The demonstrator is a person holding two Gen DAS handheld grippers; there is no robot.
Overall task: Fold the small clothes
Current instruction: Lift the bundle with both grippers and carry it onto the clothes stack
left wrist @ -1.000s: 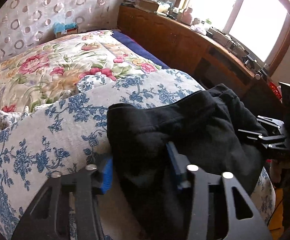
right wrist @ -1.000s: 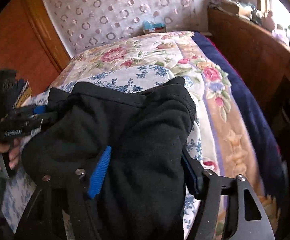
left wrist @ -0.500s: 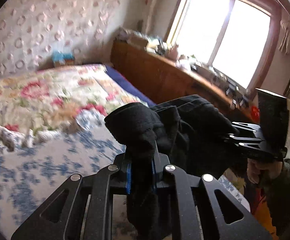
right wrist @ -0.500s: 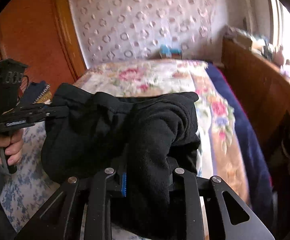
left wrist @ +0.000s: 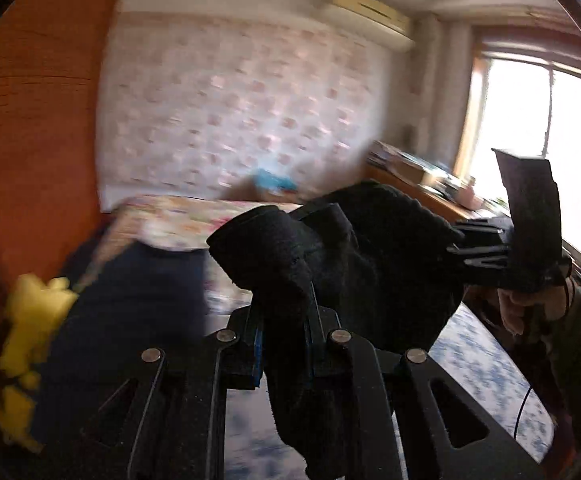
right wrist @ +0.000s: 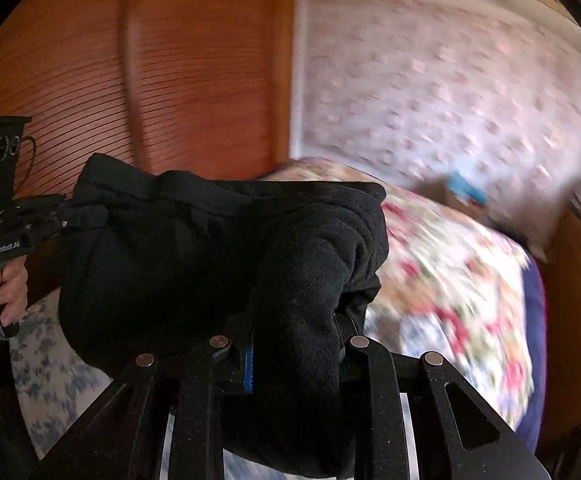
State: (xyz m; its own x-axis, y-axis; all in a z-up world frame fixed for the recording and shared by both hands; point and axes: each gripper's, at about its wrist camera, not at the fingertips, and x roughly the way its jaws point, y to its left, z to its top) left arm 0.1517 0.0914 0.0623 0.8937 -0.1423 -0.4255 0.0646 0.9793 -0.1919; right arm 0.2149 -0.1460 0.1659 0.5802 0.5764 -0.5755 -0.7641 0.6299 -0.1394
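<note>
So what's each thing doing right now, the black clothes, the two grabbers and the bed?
Black garment: bunched, held up off the bed between both grippers.
Left gripper: shut on one end of the garment.
Right gripper: shut on the other end.
Bed: covered by a floral quilt, below the garment.
Window: bright; open or closed cannot be told.

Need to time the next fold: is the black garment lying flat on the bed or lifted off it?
Lifted. The black garment hangs bunched between the left gripper and right gripper, both clamped on it, above the bed.
</note>
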